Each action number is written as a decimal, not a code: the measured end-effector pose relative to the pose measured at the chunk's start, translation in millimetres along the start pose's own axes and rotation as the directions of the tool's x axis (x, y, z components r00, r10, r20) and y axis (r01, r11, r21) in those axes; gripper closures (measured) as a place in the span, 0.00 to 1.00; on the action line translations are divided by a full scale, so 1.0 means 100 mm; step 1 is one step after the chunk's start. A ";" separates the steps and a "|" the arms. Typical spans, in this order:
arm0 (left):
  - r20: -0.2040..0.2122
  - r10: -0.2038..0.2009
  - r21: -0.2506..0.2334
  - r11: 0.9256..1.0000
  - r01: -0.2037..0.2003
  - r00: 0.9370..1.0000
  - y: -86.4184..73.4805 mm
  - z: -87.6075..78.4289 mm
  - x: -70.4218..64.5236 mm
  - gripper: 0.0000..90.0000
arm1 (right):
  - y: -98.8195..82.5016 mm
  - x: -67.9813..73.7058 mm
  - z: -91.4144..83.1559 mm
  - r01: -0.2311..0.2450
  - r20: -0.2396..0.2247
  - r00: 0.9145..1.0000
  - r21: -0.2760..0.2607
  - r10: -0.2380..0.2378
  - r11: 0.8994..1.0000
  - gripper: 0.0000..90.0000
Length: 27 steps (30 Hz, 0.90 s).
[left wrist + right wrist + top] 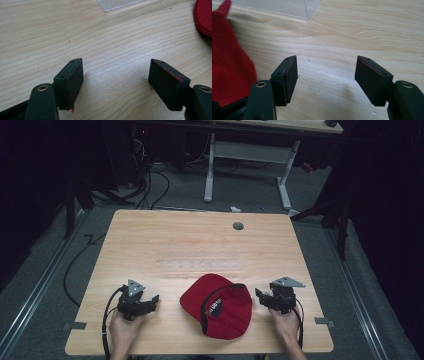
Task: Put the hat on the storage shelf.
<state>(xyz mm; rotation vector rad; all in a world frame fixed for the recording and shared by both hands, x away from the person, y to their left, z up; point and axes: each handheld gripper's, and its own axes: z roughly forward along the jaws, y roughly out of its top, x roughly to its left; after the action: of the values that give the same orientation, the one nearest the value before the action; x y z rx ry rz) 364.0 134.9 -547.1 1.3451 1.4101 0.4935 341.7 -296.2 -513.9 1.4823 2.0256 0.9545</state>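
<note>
A red cap (217, 306) with a black inner band lies upside down on the wooden table (150, 240), near the front edge. It lies between my two grippers. My left gripper (153, 302) rests to the left of it, jaws pointing at the cap, a hand's width of bare wood between. Its own view has the left gripper (116, 62) open over bare wood, with the cap's edge (203, 17) at the far right. To the cap's right sits my right gripper (260, 297). In its own view the right gripper (327, 60) is open with nothing between the pads, and red cloth (229, 62) lies just to the left.
A clear plastic strip (202, 265) lies flat across the table's middle, just beyond the cap; its corner (117, 3) and its edge (279, 7) lie ahead of the jaws. A grey grommet hole (238, 226) sits near the far edge. Cables and a white desk frame (247, 165) stand on the floor beyond.
</note>
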 end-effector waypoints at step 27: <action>0.000 0.001 0.000 1.000 -0.001 1.000 0.00 0.00 0.00 0.31 | 0.21 0.38 -0.32 0.095 -0.190 0.975 -0.112 -0.115 0.989 0.34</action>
<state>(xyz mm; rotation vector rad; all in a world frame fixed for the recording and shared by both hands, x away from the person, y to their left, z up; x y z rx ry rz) 364.0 135.0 -547.1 1.3461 1.4090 0.4941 320.0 -265.1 -475.6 1.2567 2.1331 1.1814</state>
